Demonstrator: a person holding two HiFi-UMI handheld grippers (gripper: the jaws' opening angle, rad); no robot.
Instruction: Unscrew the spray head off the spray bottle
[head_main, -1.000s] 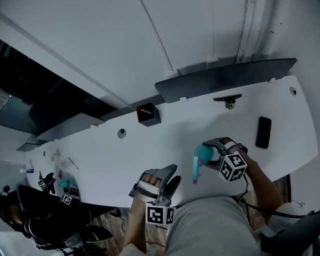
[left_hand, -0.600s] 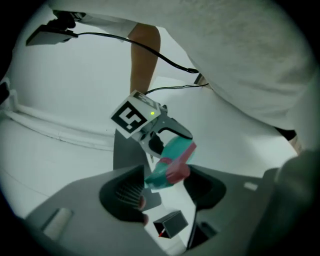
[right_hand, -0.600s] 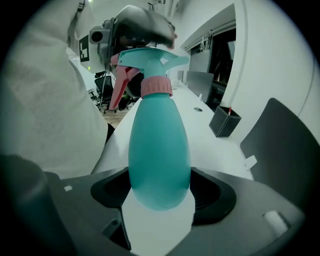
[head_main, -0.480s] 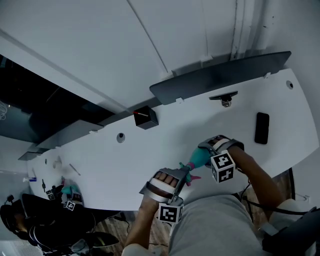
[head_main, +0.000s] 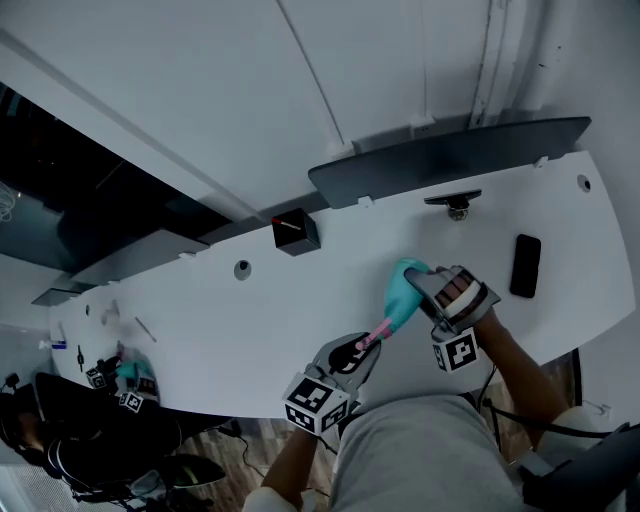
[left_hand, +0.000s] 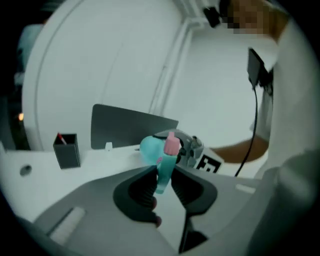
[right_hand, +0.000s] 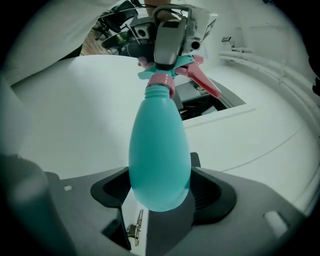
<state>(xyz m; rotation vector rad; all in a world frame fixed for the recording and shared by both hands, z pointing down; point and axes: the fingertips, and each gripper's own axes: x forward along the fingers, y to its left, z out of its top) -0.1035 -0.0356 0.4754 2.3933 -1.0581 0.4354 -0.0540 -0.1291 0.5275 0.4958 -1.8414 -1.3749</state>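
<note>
The teal spray bottle (head_main: 403, 293) lies tilted above the white table (head_main: 230, 320), its pink-collared neck pointing at my left gripper. My right gripper (head_main: 432, 290) is shut on the bottle's rounded base (right_hand: 160, 150), a pad on each side. The spray head (right_hand: 169, 70), with its pink trigger (right_hand: 202, 77), sits in my left gripper (head_main: 365, 347). Its jaws have just been closing and now pinch the head's teal stem (left_hand: 164, 176). The pink collar (left_hand: 172, 144) shows just beyond those jaws.
A black pen box (head_main: 297, 230) stands at the table's back edge beside a dark flat panel (head_main: 450, 155). A small black stand (head_main: 455, 202) and a black phone (head_main: 526, 265) lie to the right. Clutter (head_main: 120, 385) sits at the far left end.
My left gripper rolled over, came up to the spray head and closed on it. My right gripper rolled and lifted, swinging the bottle's neck down and left toward the left gripper.
</note>
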